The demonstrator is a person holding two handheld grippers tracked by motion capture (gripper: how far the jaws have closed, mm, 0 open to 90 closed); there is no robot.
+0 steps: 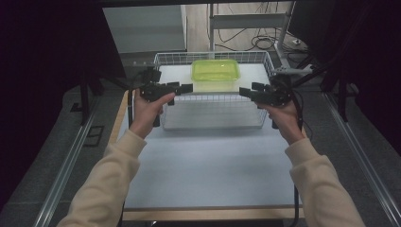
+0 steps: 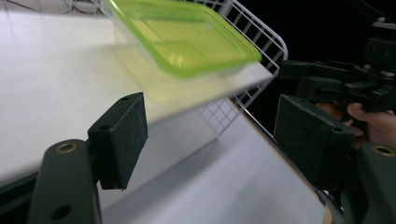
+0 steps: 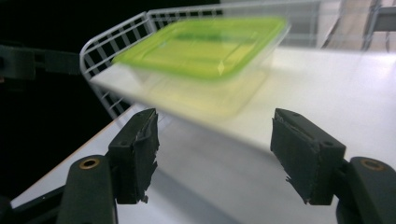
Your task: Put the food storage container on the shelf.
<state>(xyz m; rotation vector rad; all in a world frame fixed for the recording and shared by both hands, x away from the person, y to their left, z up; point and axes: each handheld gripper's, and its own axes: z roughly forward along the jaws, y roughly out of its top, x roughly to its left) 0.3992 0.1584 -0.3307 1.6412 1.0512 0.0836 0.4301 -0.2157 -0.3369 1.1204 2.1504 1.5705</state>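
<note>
Lime green lid over white wire and pale table

The clear plastic container [image 1: 215,75] wore a translucent lime-green lid; the white wire basket [image 1: 213,101] showed a grid pattern; cream sleeves [image 1: 116,175] flanked black grippers [image 1: 182,88].

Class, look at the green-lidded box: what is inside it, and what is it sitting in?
The box sits in a white wire basket. Its green lid hides the inside from above; the clear wall is blurred, so contents cannot be told.

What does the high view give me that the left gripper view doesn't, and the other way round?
High view: both forearms, the whole wire basket, and the left gripper and right gripper flanking its near side. Left gripper view: its own jaws up close, wide apart and empty. Both: the green-lidded container on the raised white shelf, plus the right gripper.
</note>
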